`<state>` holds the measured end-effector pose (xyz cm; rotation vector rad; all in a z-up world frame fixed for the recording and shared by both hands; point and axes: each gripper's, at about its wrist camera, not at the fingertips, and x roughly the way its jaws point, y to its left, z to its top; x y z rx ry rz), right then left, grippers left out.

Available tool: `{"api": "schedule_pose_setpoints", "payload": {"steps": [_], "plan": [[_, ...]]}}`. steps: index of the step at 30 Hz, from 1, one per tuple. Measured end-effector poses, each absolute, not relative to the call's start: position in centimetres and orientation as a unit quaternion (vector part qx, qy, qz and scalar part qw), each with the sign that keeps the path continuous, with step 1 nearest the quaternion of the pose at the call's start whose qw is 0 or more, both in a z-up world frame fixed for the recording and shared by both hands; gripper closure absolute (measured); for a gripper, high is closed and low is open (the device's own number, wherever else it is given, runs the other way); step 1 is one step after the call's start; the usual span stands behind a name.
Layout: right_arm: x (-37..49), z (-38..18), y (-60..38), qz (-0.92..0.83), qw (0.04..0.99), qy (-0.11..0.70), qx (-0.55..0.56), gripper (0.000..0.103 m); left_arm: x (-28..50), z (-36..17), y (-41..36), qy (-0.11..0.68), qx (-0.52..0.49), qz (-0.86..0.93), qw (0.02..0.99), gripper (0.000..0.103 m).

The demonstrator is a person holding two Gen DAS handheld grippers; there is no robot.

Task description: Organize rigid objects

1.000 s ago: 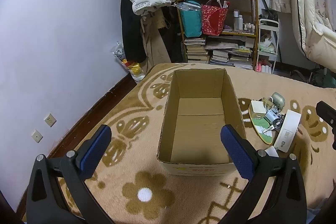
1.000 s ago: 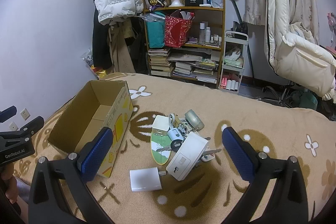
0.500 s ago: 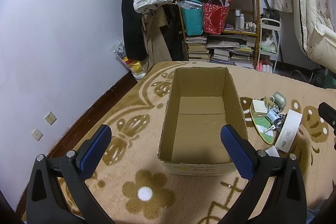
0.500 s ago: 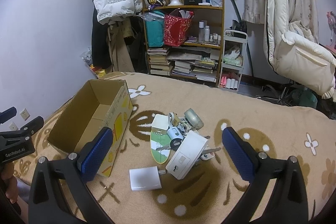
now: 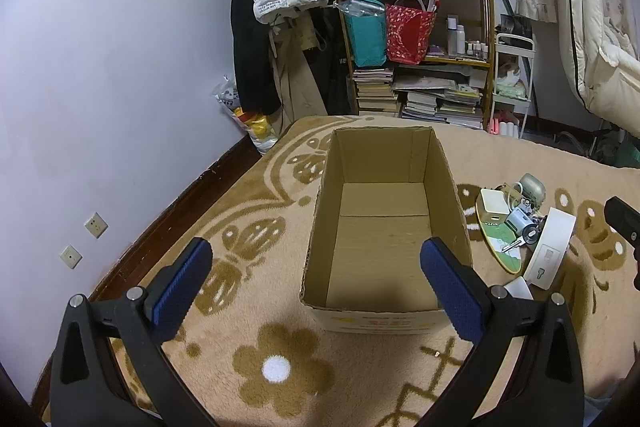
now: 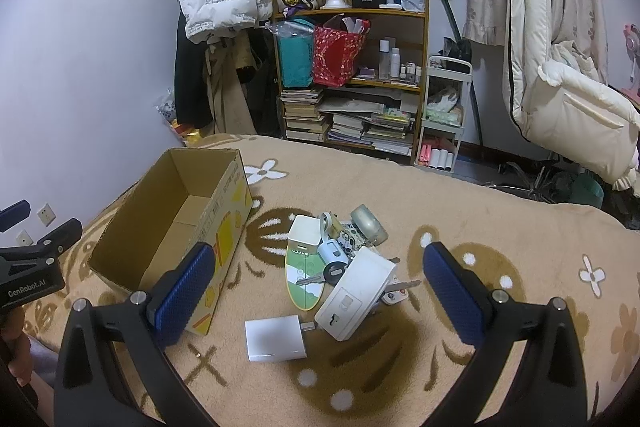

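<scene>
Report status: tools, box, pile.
Left tool, right tool open, holding nothing. Cardboard box holds nothing. Pile beside it untouched; white charger nearest. Nothing blocking.

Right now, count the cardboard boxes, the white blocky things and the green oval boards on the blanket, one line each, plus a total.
cardboard box: 1
white blocky things: 3 (cube, slanted box, flat plug)
green oval board: 1
Total: 5

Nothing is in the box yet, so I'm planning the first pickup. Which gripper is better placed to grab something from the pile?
The right gripper. Its open jaws frame the pile, with the white charger nearest. The left gripper, also open, faces the empty cardboard box, the pile off to its right.
</scene>
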<state>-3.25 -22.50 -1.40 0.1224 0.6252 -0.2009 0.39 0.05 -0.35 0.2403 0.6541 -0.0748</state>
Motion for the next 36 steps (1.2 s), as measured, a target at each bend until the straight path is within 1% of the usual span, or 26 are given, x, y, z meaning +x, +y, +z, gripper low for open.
{"api": "schedule_pose_setpoints", "payload": {"steps": [36], "plan": [[-3.13,-1.53,-22.43,-0.101,0.944,0.309,0.057,0.0,0.4,-0.91,-0.12,0.329,0.128,-0.043,0.935,0.0]]}}
